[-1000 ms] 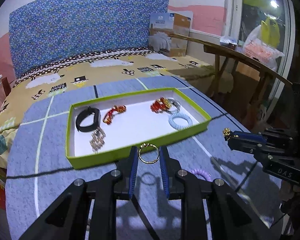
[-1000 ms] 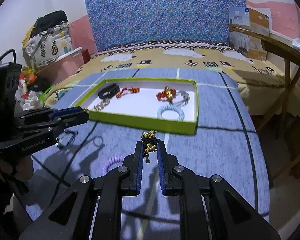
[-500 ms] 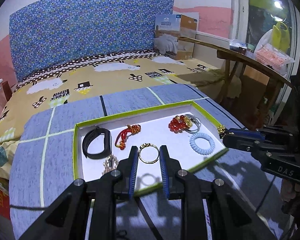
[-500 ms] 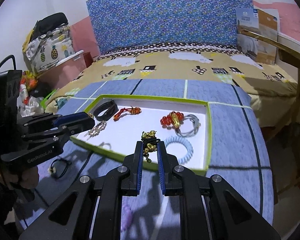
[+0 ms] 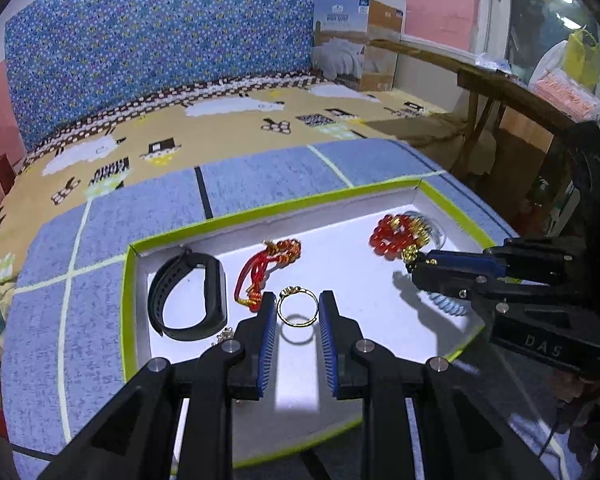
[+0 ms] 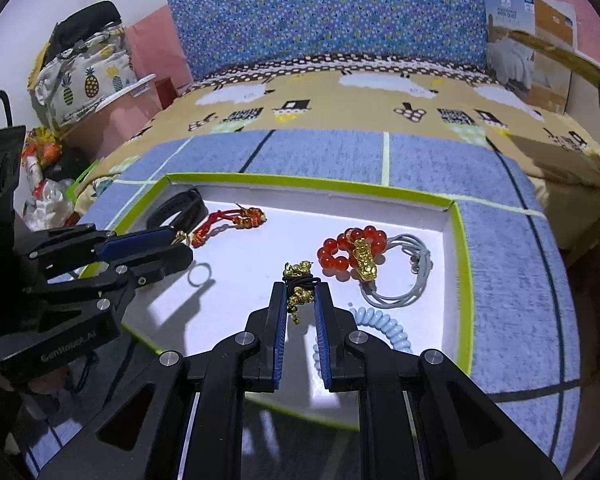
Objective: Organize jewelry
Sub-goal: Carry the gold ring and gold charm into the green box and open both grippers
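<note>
Both pairs of jaws are closed on jewelry and hanging over the tray (image 5: 260,210): my left gripper (image 5: 299,316) is pinching a thin gold ring (image 5: 298,307) between its blue pads, and my right gripper (image 6: 300,300) is clamping a black cord strung with gold charms (image 6: 298,280), which is dangling between the fingers.

Going left to right across the white floor of the tray, I am seeing a black wristband (image 5: 188,296) by the left wall, a red knotted cord (image 5: 266,266) just beside it, then open floor under my two loads, a red bead bracelet (image 6: 350,252) with a gold charm, a grey cord loop (image 6: 404,276) touching it, and a pale blue coil tie (image 6: 384,328) near the front right.

I am judging the job well along: several pieces are lying inside already, and the ring and charm cord are waiting to be released. Whether more is lying outside on the blue mat (image 6: 512,272) I cannot tell; something dark is showing under my left gripper in the right view.
</note>
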Action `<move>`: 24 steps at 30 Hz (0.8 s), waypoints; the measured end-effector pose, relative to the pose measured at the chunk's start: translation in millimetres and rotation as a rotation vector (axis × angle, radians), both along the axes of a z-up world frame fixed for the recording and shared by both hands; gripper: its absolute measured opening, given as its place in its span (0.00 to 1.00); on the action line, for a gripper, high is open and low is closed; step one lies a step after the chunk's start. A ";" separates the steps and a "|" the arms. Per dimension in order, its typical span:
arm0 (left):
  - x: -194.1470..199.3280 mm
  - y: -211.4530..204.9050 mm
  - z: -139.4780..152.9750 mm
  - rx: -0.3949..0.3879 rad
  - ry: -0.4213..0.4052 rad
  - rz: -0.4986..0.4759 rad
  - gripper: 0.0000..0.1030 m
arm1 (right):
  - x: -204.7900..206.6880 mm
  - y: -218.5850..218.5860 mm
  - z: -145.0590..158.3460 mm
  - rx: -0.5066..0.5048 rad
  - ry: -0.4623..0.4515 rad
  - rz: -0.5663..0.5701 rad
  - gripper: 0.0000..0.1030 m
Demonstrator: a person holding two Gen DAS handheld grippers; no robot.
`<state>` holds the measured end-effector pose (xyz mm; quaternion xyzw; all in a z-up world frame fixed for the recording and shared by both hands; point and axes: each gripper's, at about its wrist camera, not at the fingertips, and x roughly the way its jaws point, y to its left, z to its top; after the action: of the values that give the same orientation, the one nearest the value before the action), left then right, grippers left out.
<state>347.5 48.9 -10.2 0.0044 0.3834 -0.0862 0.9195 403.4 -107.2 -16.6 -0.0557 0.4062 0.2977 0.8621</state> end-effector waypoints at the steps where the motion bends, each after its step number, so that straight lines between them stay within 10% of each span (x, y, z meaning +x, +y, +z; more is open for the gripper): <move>1: 1.6 0.2 -2.1 0.001 0.009 0.000 0.22 | 1.7 0.8 -1.2 -0.002 0.005 -0.001 0.14; 24: 2.6 0.4 -8.5 -0.021 0.057 -0.011 0.26 | 6.6 -0.3 -4.4 -0.031 0.015 -0.004 0.19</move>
<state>350.0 49.3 -18.7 -0.0054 0.4088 -0.0955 0.9076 410.0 -107.5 -21.0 -0.0658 0.4172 0.2901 0.8588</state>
